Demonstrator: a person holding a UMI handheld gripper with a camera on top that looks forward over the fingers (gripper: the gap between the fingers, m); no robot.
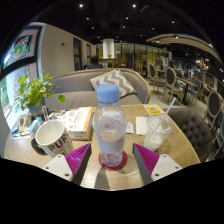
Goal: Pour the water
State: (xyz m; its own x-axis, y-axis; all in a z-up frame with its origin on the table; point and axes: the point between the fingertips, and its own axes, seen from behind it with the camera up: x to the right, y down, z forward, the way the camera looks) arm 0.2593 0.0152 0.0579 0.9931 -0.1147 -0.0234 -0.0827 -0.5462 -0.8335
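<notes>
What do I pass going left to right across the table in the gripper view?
Potted plant → white mug → tissue box → water bottle, standing between the open gripper fingers → glass with a straw.

- Your water bottle (110, 125) stands upright between the gripper's (110, 160) two fingers. It is clear plastic with a pale blue cap, still on, and a white label around its middle.
- You can see its base resting on a red coaster (112, 160) on the wooden table (180, 150), between the magenta pads (78, 157).
- Your clear glass (158, 130) with a straw stands upright to the bottle's right, apart from it.
</notes>
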